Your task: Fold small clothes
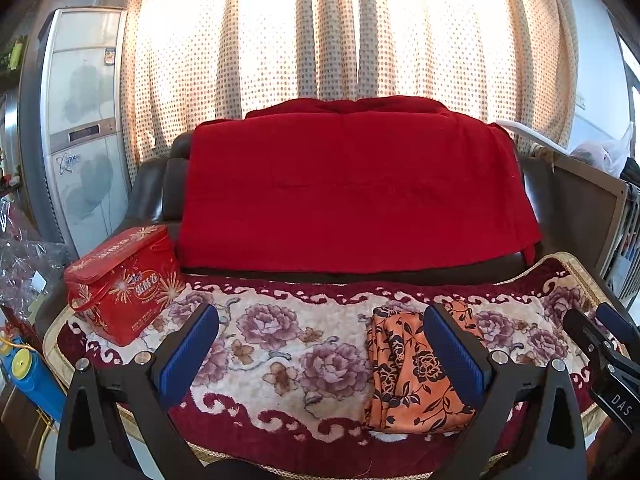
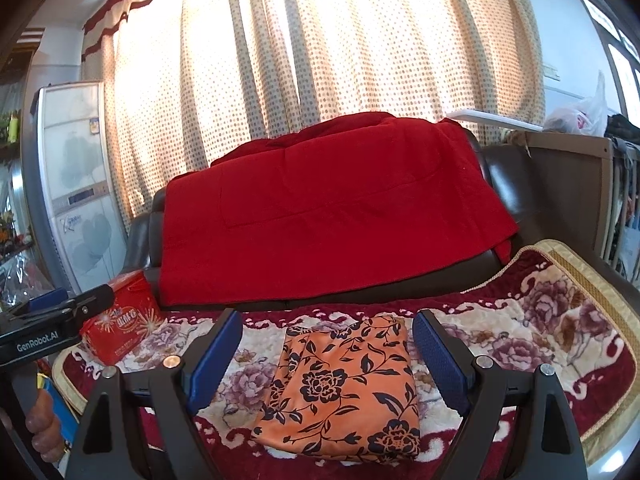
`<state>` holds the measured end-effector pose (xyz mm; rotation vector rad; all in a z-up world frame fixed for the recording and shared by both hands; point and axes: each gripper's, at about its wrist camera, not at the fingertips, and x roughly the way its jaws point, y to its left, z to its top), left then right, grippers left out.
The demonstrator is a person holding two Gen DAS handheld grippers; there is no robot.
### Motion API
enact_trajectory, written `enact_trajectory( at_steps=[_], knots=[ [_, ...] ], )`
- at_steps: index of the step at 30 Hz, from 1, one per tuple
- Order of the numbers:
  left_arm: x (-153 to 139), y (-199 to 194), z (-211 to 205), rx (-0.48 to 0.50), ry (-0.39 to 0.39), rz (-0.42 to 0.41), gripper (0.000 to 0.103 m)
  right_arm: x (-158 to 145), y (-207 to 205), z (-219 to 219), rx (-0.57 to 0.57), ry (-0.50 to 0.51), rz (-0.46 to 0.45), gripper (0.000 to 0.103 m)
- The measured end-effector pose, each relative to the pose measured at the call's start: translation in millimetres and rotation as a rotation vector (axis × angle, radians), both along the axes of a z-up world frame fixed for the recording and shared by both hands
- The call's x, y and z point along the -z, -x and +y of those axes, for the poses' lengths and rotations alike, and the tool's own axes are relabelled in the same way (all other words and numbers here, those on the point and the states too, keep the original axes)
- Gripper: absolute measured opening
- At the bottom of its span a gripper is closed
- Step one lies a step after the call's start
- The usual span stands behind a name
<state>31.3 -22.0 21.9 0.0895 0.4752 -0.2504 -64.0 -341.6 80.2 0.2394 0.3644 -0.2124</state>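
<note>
"GenRobot.AI" lettering marks the left tongs [image 2: 60,304]; both left and right tongs [image 2: 326,354] spread, gripping nothing.

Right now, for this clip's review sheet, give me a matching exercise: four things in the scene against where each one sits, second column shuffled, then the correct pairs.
Things
1. orange floral garment
2. red gift box
3. red blanket
4. white plastic bag

Places
A. draped over the sofa's backrest
B. on the floral seat cover, at its left end
C. on top of the wooden cabinet at the right
D. lying folded on the floral seat cover, ahead of the right gripper's open fingers

Pairs: 1-D, 2-B, 3-A, 4-C
</note>
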Motion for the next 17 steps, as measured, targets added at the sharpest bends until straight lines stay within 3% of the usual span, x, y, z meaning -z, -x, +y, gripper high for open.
enact_trajectory(
  at_steps=[17],
  knots=[
    [10, -48, -18, 0.014, 0.0, 0.03, 0.102, 20, -57, -23, -0.004, -0.017, 0.082, 0.089]
  ],
)
